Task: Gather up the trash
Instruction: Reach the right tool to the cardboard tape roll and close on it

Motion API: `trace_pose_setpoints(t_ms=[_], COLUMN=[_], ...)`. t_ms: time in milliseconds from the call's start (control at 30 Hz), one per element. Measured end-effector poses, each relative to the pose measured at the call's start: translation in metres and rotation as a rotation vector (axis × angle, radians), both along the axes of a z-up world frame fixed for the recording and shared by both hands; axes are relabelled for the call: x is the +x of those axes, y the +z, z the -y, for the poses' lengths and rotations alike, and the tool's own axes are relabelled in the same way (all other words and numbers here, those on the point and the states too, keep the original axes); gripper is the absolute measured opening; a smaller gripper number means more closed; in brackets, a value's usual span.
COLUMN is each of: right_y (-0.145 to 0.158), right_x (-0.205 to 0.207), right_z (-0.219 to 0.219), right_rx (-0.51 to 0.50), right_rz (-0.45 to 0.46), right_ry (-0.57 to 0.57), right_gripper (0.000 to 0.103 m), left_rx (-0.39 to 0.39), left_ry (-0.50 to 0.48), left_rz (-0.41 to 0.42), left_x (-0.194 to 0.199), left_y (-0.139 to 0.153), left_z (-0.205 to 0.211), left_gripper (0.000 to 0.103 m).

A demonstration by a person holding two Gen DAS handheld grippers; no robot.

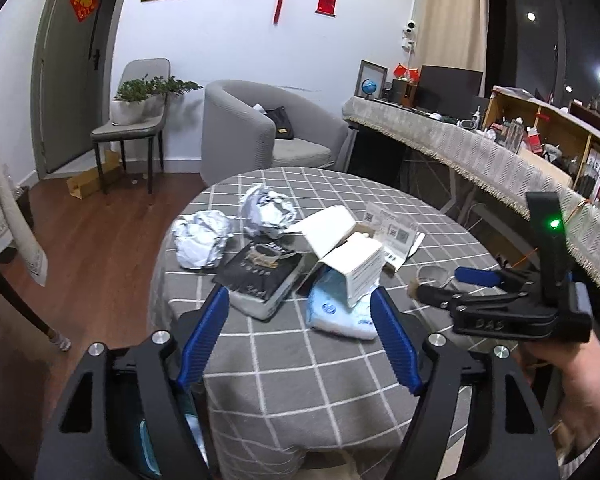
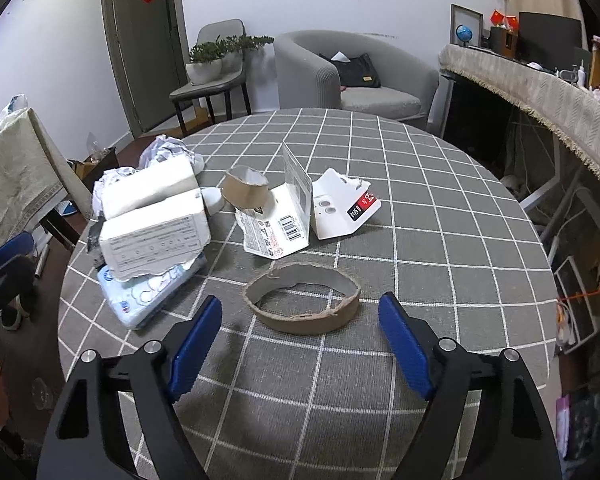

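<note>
I see my right gripper with released jaws around nothing, near the cardboard ring; my left gripper is released too.

The worktop wears matt grey woven cloth with white grid lines. The ring is rough brown cardboard with frayed edges. The box is torn matt white card; the pack beneath it is glossy plastic film. Two balls are crinkled, shiny foil. Gripper pads are ribbed blue plastic on matt black arms.
</note>
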State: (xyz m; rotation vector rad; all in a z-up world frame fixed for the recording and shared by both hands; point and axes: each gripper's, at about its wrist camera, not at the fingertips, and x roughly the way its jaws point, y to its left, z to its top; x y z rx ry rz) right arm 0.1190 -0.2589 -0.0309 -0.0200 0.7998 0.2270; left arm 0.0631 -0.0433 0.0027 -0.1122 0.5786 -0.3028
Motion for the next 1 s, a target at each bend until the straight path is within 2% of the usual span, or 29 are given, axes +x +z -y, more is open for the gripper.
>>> trace_pose_setpoints(t_ms=[33,233,433,733,1000], right_y=[0.0,0.002,-0.006,-0.004,0.013], right_x=[0.003,0.015,0.026,0.031,0.036], right_z=[0.002,0.0,-0.007,-0.004,0.02], right_rx=[0.009,0.01,-0.046,-0.05,0.01], right_rz=[-0.007,-0.028,-0.065,-0.061,0.005], right_ry=[-0.014,-0.016,-0.002,0.018,0.003], right_gripper=[0.081,0.076,0.068,0.061,0.061], left_rx=[-0.012,-0.078,-0.112,-0.203,-0.219], left_ry=[-0.008,-0.039,-0.041,-0.027,-0.018], left_rz=[-0.009,-0.053,-0.072,-0.105,-0.104], left_x=[0.002,0.018,0.033,0.052,0.069], left_y=[-0.001,-0.006,-0.009,-0.013,-0.013], left_z=[0.001,0.008,0.013,0.012,0.014], left_gripper=[0.067,0.066,0.064,0.057,0.044])
